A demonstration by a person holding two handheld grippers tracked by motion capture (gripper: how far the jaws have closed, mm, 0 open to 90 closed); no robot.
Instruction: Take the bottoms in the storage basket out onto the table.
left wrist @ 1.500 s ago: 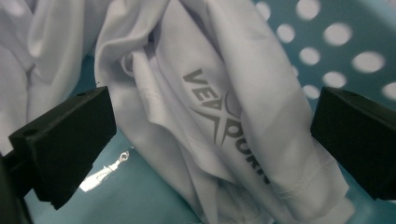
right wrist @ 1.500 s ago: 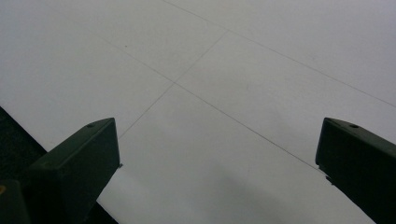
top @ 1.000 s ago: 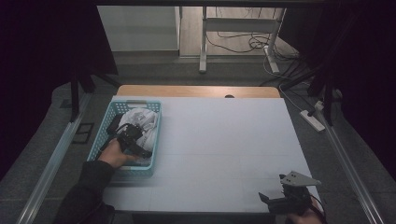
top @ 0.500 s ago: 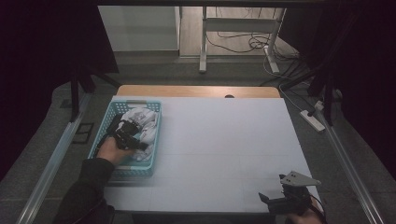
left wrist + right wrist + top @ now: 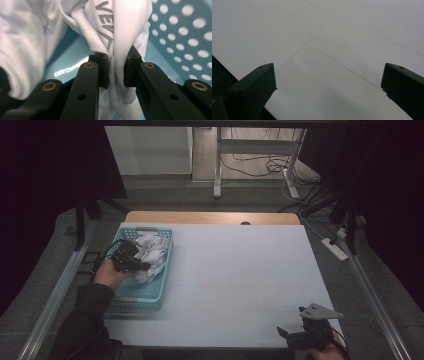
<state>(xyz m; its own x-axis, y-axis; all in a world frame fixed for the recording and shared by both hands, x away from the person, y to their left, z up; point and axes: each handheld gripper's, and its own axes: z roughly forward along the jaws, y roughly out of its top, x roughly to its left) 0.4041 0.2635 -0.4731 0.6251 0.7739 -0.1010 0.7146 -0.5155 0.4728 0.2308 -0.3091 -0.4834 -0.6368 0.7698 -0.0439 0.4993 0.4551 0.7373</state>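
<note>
Right now my left gripper (image 5: pixel 134 264) sits inside the teal basket (image 5: pixel 165 270) at the desk's left edge, and its 2 jaws are pinched tight on a fold of the white cloth (image 5: pixel 120 32). Through the left gripper view I see the fabric bunched between the black pads (image 5: pixel 103 67), grey lettering running up the fold, with the basket's perforated wall (image 5: pixel 185 32) just behind it. More of the cloth (image 5: pixel 152 247) lies heaped toward the basket's far end. My right gripper (image 5: pixel 292 335) rests at the desk's near right corner, well apart from the basket, jaws spread wide over bare white desk (image 5: pixel 332 40) with nothing between them.
</note>
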